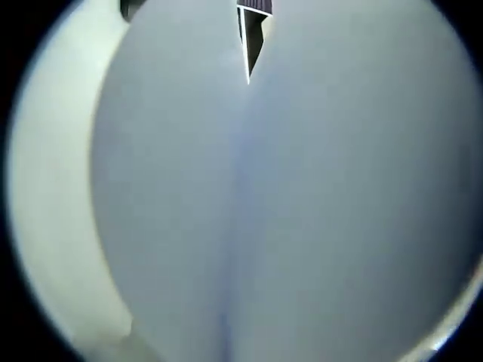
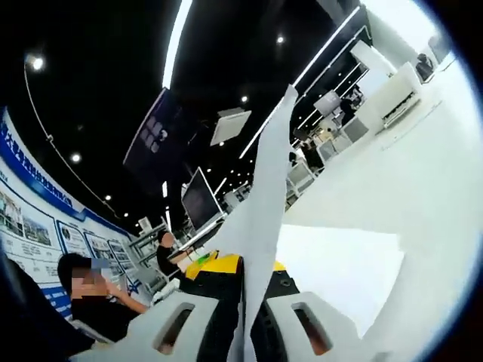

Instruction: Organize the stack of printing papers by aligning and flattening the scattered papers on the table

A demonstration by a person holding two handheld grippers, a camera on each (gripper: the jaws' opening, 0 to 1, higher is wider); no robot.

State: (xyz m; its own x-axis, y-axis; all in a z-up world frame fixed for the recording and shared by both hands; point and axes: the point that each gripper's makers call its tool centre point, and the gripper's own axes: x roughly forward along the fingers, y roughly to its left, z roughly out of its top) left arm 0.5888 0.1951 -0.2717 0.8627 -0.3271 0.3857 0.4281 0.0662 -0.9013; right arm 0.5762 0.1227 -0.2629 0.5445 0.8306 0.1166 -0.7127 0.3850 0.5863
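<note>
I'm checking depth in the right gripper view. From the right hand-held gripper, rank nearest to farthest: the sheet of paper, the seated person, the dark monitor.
1. Sheet of paper: pinched between the jaws of the right hand-held gripper, rising up the middle.
2. Seated person: lower left, beyond the gripper.
3. Dark monitor: left of the sheet, farther back.

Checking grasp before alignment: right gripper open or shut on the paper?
Shut on it: the right gripper has its jaws pressed against the paper sheet, which rises edge-on between them.
</note>
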